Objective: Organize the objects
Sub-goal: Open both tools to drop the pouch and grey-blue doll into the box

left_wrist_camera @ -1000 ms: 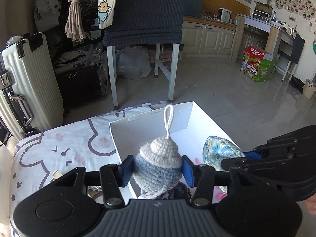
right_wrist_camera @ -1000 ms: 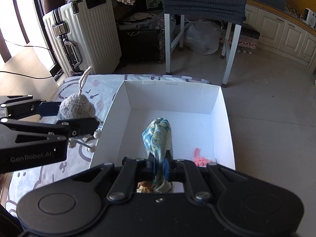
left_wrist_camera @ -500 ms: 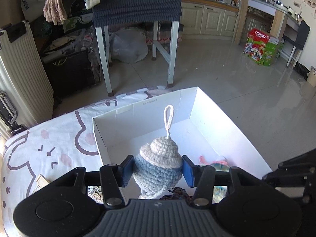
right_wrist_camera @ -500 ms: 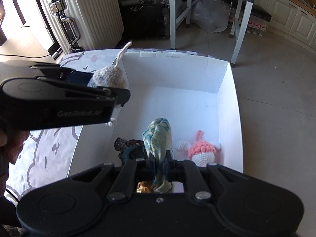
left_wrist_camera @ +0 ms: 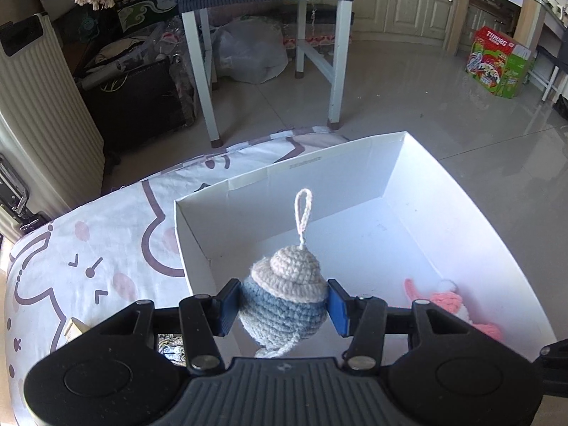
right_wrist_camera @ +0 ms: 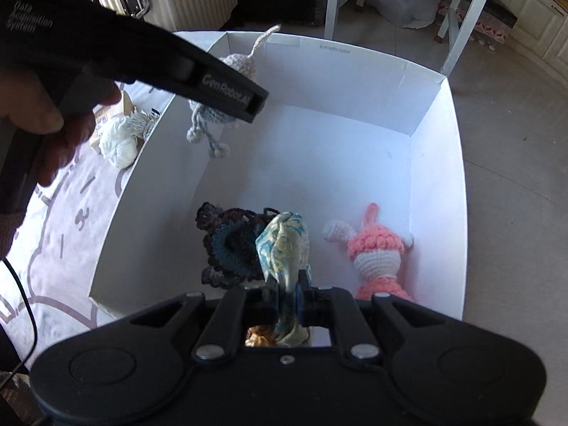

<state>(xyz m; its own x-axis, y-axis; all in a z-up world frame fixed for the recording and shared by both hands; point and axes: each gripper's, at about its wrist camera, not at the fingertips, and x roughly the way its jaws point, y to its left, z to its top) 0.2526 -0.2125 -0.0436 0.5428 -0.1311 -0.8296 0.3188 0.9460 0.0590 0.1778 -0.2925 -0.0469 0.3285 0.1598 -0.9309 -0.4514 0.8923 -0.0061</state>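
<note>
Well, blue crochet ball (left_wrist_camera: 282,307) (cream-capped, looped).

The left gripper (left_wrist_camera: 283,306) tilts steeply down above the white box (left_wrist_camera: 358,163), its blue fingers (left_wrist_camera: 228,306) clamped on a crocheted ball (left_wrist_camera: 284,301). The right gripper (right_wrist_camera: 287,289), over the box's near end, pinches a patterned cloth (right_wrist_camera: 284,245). A hand (right_wrist_camera: 39,117) grips the left handle.

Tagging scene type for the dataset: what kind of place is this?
Most likely a lived-in home, an open room joined to a kitchen. Cream kitchen cabinets run along the back wall, a ribbed suitcase stands on the tiled floor, and the white box sits on a cartoon-print sheet.
</note>
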